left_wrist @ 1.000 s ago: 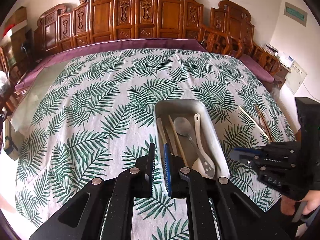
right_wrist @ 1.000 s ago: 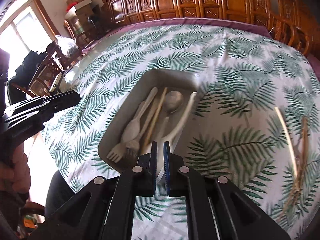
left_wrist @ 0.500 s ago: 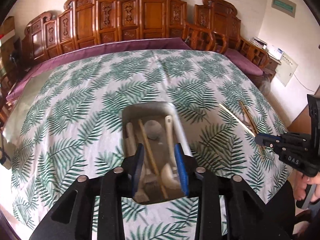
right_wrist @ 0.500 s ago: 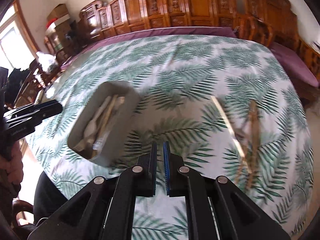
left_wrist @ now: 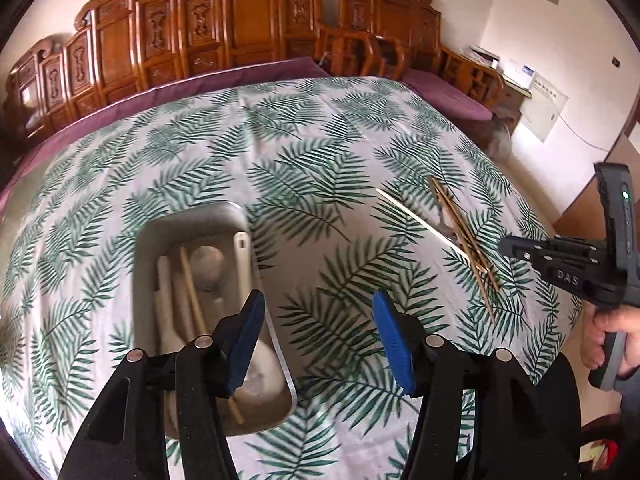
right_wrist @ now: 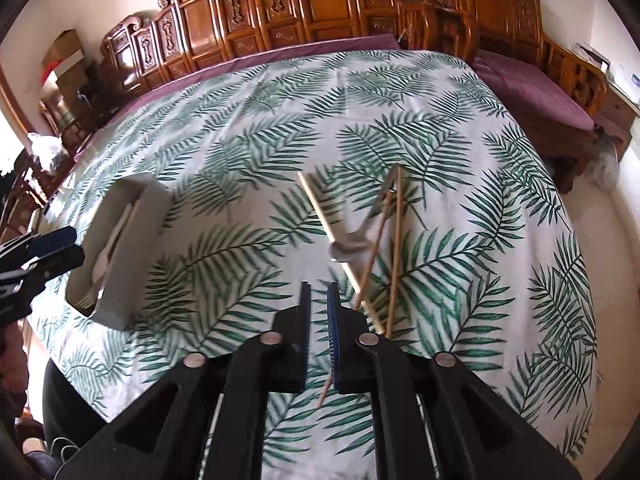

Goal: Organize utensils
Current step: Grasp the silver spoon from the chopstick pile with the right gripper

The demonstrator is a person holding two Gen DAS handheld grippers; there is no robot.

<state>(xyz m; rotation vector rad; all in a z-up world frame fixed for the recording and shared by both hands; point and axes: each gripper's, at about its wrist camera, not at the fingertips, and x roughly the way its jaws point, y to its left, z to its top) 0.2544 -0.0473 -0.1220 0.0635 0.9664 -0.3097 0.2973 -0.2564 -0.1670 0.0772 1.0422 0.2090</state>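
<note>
1. Left gripper [left_wrist: 318,334]: jaws have just been opening, now wide apart with only cloth between them.
2. Right gripper [right_wrist: 318,334]: jaws a narrow slit, nothing between the pads; I judge it not yet gripping.
3. Tray [left_wrist: 256,420]: under and just left of the left jaws; already holds pale spoons, a fork and one chopstick.
4. Loose chopsticks [right_wrist: 394,248] and metal spoon [right_wrist: 350,248]: heaped just ahead-right of the right jaws; still to be stowed.
5. Tablecloth [right_wrist: 248,128]: beyond.
</note>
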